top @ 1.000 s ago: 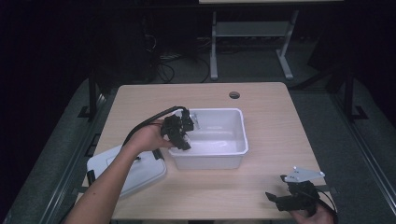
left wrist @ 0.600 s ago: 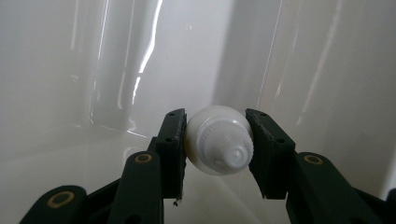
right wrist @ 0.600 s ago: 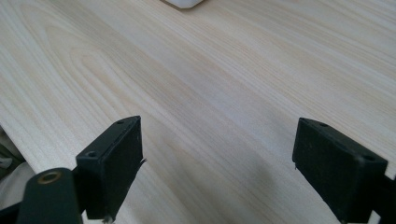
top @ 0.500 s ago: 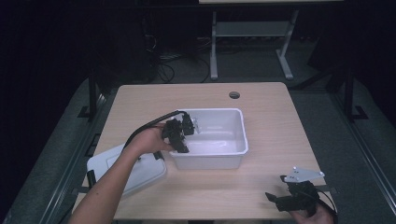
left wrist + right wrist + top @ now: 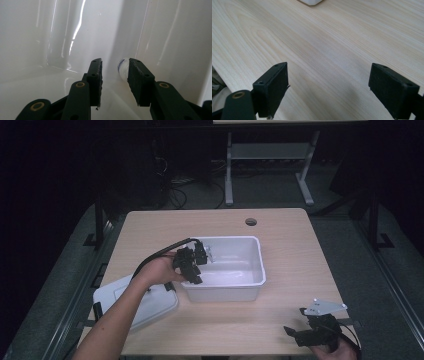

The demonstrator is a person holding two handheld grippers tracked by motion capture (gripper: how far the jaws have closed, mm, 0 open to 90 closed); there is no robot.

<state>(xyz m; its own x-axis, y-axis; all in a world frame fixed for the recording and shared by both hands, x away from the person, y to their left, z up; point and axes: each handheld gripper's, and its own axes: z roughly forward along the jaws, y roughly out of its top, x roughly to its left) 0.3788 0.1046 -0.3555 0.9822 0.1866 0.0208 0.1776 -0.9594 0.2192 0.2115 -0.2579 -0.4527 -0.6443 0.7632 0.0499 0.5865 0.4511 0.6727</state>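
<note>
pale wood surface (image 5: 300, 270) under white bin (image 5: 250, 287), small white round bottle (image 5: 123, 68) in its corner between half-closed, still-closing left gripper (image 5: 114, 68) jaws, probably light, slick, best pinched mid-body; right gripper (image 5: 328, 82) spread.

**A wooden table with a tub and a lid**

The table (image 5: 280, 245) has a light wooden top with thin stripes in the wood. Near the far edge there is a small round hole (image 5: 251, 222) in the top.

A white plastic tub (image 5: 252, 262) sits on the table, close to the middle. It is open on top and has smooth, shiny walls.

A white lid (image 5: 152, 302) lies flat on the table at the near left corner. It is just beside the tub, and a bit of it sticks out over the table's left edge.
</note>
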